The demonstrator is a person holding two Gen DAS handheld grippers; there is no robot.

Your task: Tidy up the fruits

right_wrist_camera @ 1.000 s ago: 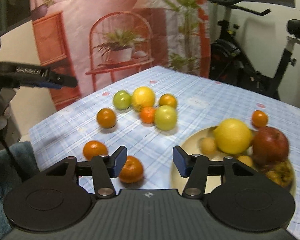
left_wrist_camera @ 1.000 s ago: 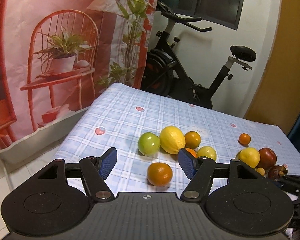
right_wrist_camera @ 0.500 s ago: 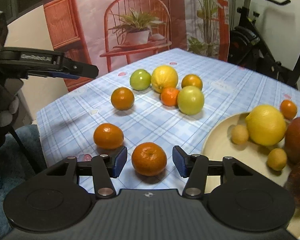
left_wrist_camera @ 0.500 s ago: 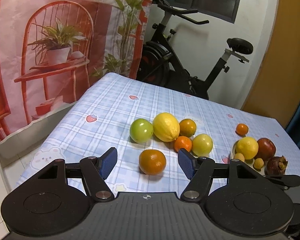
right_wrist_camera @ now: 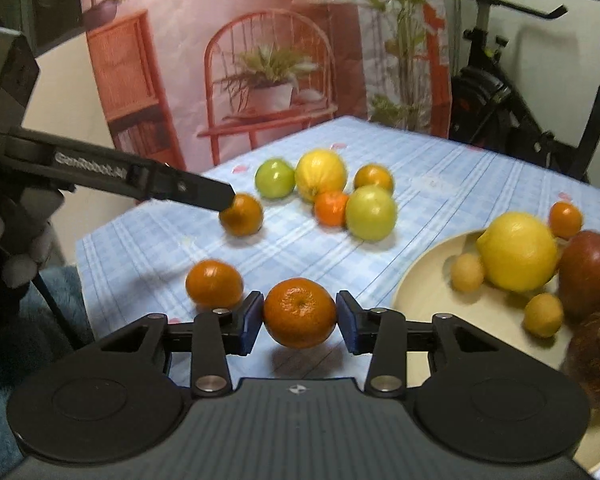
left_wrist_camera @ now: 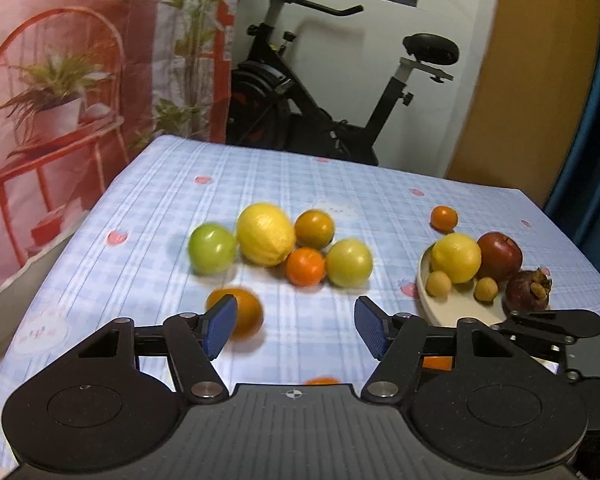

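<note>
Left gripper: its blue pads stand apart and clasp nothing; the jaws have just been narrowing. An orange lies on the checked tablecloth just past the left pad, half hidden behind it, not between the pads.
Loose cluster: two green fruits, a big lemon and two more oranges sit bunched mid-table, well apart from both grippers.
Right gripper: the jaws have just been closing and both pads now press the sides of a mandarin, stem end up. A shadow shows beneath it; whether it has left the cloth cannot be told.
Neighbour: another mandarin rests just beside the right gripper's left pad.
Plate: at the right, holding a lemon, a dark red apple, small yellow fruits and a brown fruit; bare space remains at its near-left edge.
Step in hand: securing the mandarin for transfer to the plate, by the look of it.
Next move: likely a lift and a carry rightward over the rim, set down in the bare patch clear of the lemon, while the left gripper centres on its orange.
</note>
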